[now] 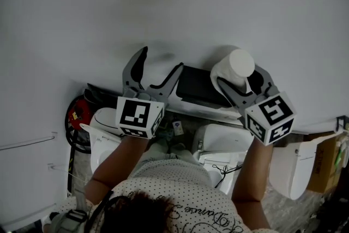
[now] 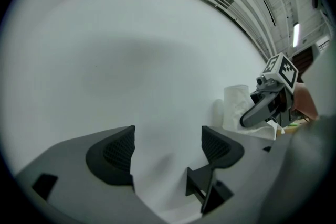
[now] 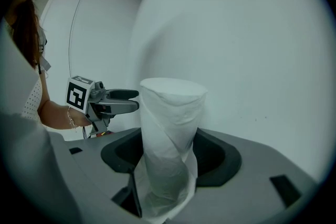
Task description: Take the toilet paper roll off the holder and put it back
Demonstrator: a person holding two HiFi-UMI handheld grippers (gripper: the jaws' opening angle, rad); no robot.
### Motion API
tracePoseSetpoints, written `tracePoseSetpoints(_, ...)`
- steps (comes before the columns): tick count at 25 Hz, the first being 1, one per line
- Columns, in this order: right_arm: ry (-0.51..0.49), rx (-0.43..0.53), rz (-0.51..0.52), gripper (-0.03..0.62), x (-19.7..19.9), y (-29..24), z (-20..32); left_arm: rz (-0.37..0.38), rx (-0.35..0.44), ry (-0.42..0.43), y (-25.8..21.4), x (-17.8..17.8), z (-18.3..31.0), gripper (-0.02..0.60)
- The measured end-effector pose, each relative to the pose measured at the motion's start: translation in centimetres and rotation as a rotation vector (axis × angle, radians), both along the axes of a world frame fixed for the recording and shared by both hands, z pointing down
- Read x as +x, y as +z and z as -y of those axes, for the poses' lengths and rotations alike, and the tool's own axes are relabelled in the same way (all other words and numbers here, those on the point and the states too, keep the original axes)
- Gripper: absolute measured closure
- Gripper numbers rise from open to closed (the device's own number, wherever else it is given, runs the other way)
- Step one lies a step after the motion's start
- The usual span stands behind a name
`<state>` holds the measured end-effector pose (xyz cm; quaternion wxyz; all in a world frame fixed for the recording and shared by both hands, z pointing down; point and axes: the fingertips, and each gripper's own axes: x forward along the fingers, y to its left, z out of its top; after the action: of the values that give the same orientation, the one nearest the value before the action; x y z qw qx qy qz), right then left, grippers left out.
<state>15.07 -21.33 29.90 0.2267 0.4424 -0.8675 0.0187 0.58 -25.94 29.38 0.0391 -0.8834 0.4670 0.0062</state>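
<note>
Roll [image 3: 170, 134] stands upright between the jaws of the right gripper [image 3: 173, 159], both pads pressed into its lower sides, top end well above them. That's a firm clench, no gap visible. Outer sheet is loose and twisted round the body, with a tail hanging down below the jaws. Top end looks papered over, so can't see a core. In the head view the roll sits just right of a dark box-shaped fitting [image 1: 197, 86] on the white wall [image 1: 163, 3]. I take that fitting to be the holder, so the roll is off it and not yet back. Left gripper [image 2: 165, 150] is released: jaws wide apart, only bare wall between them, roll well off to their right. Handling guess: light, soft, crushable. The layers give under the pads and the body could go oval, so squeeze only enough to stop slip. Paper is grippy, not slick, but the loose wrap may slide over the inner layers or unspool if it snags. Best hold is across the body on opposite sides, as now, keeping both ends clear for seating. Left jaws are free to catch the tail.
</note>
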Motion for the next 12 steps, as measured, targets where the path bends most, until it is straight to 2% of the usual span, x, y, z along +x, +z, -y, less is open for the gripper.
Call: tracePoseSetpoints(12,0.169,0.017,-0.007,0.303,4.9,-1.2,-4.1,-0.02,0.013,0.131,-0.8,4.8,-2.2,0.201)
